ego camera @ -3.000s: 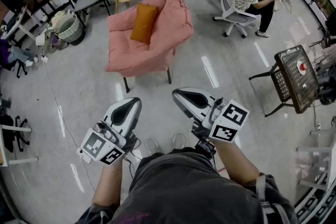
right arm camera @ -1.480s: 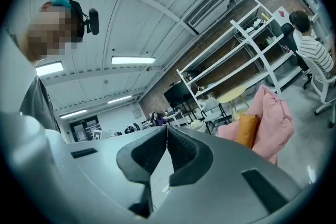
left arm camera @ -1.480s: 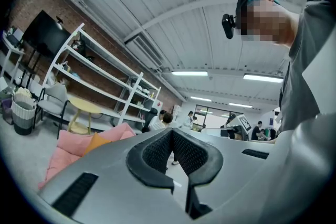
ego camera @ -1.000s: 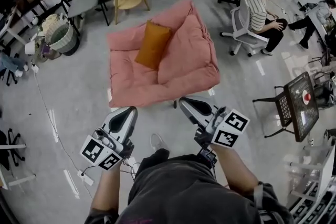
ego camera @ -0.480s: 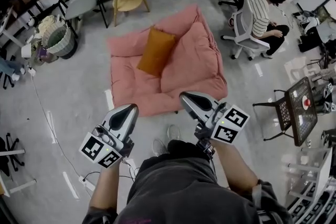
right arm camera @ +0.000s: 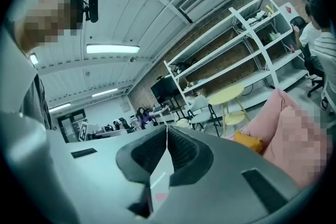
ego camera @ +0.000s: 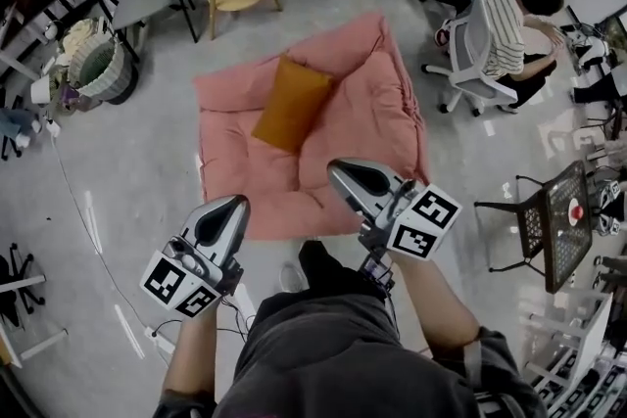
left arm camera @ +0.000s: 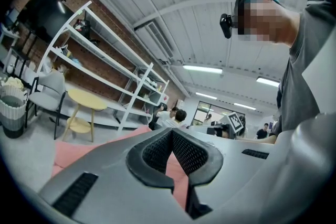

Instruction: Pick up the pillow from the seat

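Back on the seat (ego camera: 364,117) lies the pillow (ego camera: 291,103), with the left tool (ego camera: 233,209) and right tool (ego camera: 343,173) both closed, empty, at the seat's near edge, so best spread the jaws now and reach in low to pinch one corner.

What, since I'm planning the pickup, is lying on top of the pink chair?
Only an orange pillow, leaning against the backrest of the pink chair. The cushion patch beneath it is hidden, and the right gripper blocks part of the seat's front.
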